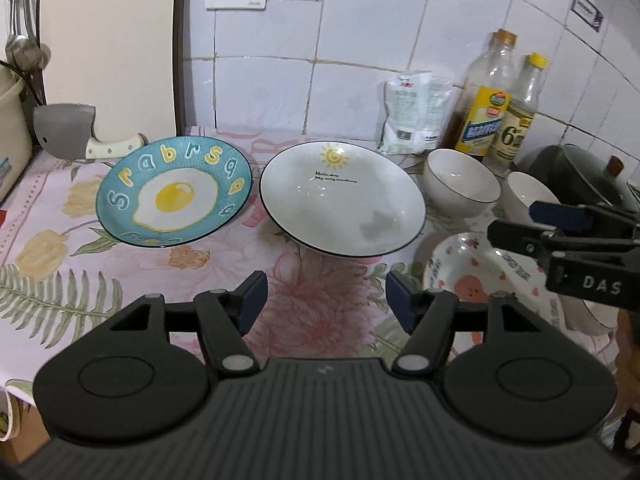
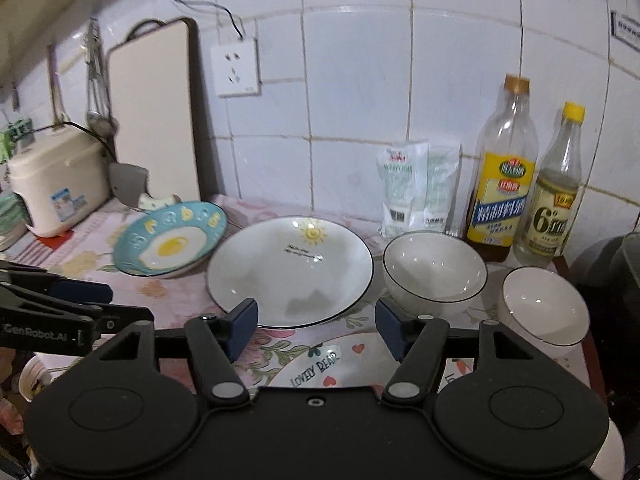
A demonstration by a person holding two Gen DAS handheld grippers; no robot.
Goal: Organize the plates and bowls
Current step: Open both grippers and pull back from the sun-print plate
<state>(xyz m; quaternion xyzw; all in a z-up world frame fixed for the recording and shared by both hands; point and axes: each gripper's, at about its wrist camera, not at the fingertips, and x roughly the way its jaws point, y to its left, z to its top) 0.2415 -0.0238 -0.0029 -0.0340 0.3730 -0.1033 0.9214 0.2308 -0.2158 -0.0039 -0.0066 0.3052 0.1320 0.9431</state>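
A blue plate with a fried-egg picture [image 1: 174,192] [image 2: 170,240] lies at the left of the floral counter. A white plate with a sun picture [image 1: 342,200] [image 2: 290,272] lies beside it. Two white bowls [image 1: 462,182] [image 1: 524,196] stand to the right, also in the right wrist view [image 2: 434,268] [image 2: 544,304]. A bear-pattern plate [image 1: 480,268] [image 2: 340,364] lies nearest. My left gripper [image 1: 326,300] is open and empty above the cloth, short of the white plate. My right gripper [image 2: 316,328] is open and empty over the bear plate's far edge.
Two bottles [image 2: 502,168] [image 2: 554,196] and a white bag [image 2: 418,188] stand against the tiled wall. A cleaver [image 1: 72,136] and a cutting board [image 2: 156,112] lean at the left by a rice cooker [image 2: 56,184]. A dark pot [image 1: 580,172] sits at the right.
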